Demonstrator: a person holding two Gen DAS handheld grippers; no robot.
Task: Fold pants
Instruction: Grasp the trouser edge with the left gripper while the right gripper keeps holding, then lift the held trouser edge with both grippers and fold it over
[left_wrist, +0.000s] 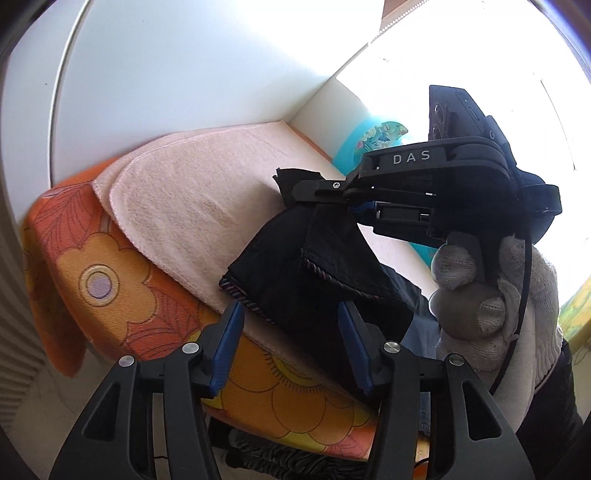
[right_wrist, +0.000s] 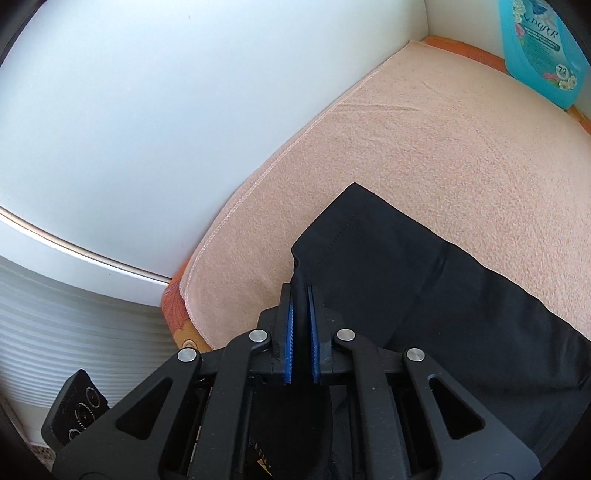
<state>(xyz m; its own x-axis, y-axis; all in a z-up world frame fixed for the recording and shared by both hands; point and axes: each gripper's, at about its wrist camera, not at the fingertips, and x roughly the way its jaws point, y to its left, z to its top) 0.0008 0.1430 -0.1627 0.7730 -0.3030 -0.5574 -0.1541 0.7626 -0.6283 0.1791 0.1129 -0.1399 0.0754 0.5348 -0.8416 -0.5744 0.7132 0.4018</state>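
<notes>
The black pants (left_wrist: 314, 266) hang lifted over a pink towel (left_wrist: 192, 206). In the left wrist view my left gripper (left_wrist: 291, 314) is open, its blue pads either side of the cloth's lower edge without pinching it. My right gripper (left_wrist: 295, 192), held in a gloved hand (left_wrist: 480, 295), is shut on the pants' upper corner. In the right wrist view my right gripper (right_wrist: 300, 295) is shut on a fold of the black pants (right_wrist: 424, 288), which drape to the right over the towel (right_wrist: 406, 147).
An orange floral cover (left_wrist: 110, 295) lies under the towel on the board. A white wall (left_wrist: 184, 74) runs along the far side. A blue detergent bottle (right_wrist: 539, 48) stands in the far corner. A ribbed radiator (right_wrist: 74, 314) is at the left.
</notes>
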